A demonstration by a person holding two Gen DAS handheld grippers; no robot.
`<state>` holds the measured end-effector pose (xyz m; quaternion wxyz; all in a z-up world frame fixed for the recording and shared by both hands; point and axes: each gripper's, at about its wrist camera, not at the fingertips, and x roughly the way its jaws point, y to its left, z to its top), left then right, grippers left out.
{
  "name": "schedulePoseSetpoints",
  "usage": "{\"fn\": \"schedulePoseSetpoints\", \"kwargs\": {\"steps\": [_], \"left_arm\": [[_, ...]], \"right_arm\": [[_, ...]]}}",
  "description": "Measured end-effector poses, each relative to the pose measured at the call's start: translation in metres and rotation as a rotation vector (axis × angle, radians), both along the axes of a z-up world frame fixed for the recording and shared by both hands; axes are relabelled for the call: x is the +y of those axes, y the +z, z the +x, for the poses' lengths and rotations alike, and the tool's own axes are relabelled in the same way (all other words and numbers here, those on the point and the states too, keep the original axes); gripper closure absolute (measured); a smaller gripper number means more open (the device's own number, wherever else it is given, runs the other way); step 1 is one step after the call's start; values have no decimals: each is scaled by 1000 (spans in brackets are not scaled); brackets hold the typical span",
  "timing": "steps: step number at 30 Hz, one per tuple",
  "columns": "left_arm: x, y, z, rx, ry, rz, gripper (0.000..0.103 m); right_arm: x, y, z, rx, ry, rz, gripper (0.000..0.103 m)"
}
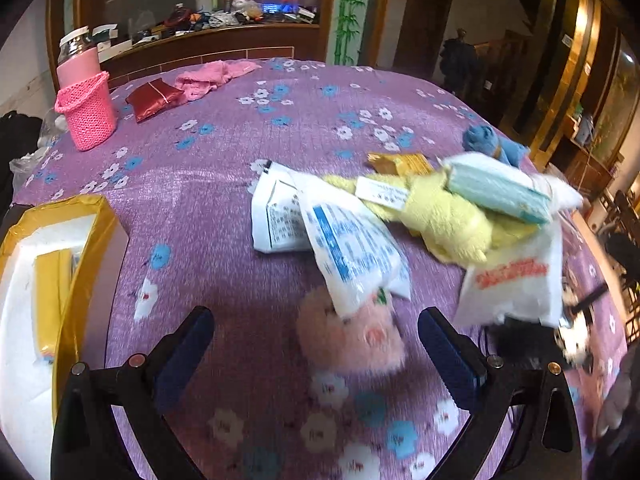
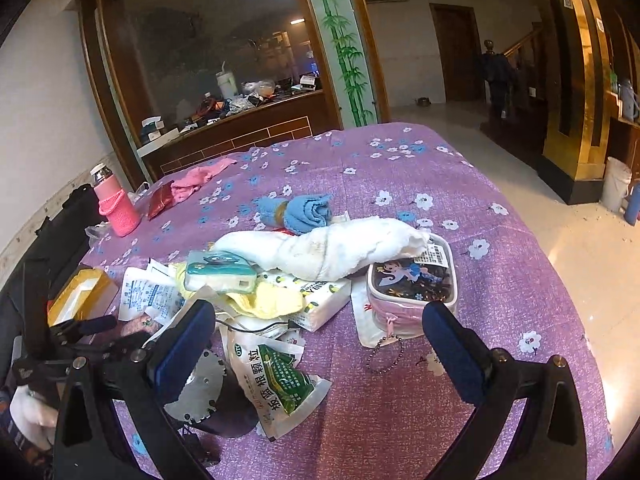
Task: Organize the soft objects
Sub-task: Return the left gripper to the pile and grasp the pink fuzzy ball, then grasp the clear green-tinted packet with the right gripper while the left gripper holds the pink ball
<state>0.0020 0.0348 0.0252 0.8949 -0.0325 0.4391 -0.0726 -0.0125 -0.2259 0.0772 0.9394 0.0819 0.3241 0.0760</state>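
Observation:
A heap of soft things lies on the purple flowered cloth (image 1: pixel 224 200). My left gripper (image 1: pixel 316 344) is open, its fingers either side of a pink fluffy toy (image 1: pixel 352 340) that lies half under white printed sachets (image 1: pixel 348 248). Behind are a yellow plush (image 1: pixel 444 220) and a teal tissue pack (image 1: pixel 500 192). My right gripper (image 2: pixel 320 340) is open and empty over the cloth. Ahead of it lie a rolled white towel (image 2: pixel 332 248), a blue rolled cloth (image 2: pixel 308 210), a tissue pack (image 2: pixel 220 278), a pink pouch (image 2: pixel 408 288) and a green sachet (image 2: pixel 280 380).
A gold box (image 1: pixel 68 264) with white lining stands at the left edge. At the far left are a pink knitted bottle holder (image 1: pixel 88 116), a red pouch (image 1: pixel 154 98) and a pink cloth (image 1: pixel 212 76). A wooden counter (image 2: pixel 240 128) runs behind the table.

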Motion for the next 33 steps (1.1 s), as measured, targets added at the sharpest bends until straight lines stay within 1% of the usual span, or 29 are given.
{"fn": "schedulePoseSetpoints", "kwargs": {"steps": [3, 5, 6, 7, 8, 9, 10, 14, 17, 21, 23, 27, 29, 30, 33], "left_arm": [[-1, -5, 8, 5, 12, -8, 2], [0, -10, 11, 24, 8, -14, 13], [0, -10, 13, 16, 11, -1, 19], [0, -9, 11, 7, 3, -4, 32], [0, -7, 10, 8, -12, -18, 40], [0, -6, 9, 8, -21, -24, 52], [0, -4, 7, 7, -30, -32, 61], [-2, 3, -5, -23, -46, -14, 61], [2, 8, -15, -32, -48, -36, 61], [13, 18, -40, -52, -45, -114, 61], [19, 21, -60, -64, -46, -170, 61], [23, 13, -82, -70, -45, -228, 61], [24, 7, -84, -61, -47, -240, 61], [27, 4, -83, -44, -46, -273, 61], [32, 6, -85, -68, -45, -325, 61]], "right_arm": [[-2, 0, 1, 4, -8, 2, 0], [-4, -2, 2, 10, -17, 2, 0], [-5, -2, 3, 15, -20, 4, 0], [-6, -3, 3, 18, -21, 6, 0], [-6, -3, 4, 20, -22, 8, 0], [-7, -4, 4, 23, -26, 7, 0], [-7, -5, 5, 25, -28, 7, 0], [-8, -8, 6, 37, -36, 2, 0], [-10, -10, 7, 44, -44, -3, 0], [-13, -12, 9, 52, -60, -5, 0], [-16, -13, 10, 57, -68, 5, 0], [-27, -14, 11, 62, -93, 47, 0], [-32, -15, 12, 65, -104, 68, 0], [-34, -17, 12, 69, -111, 72, 0], [-35, -19, 13, 75, -120, 66, 0]]}}
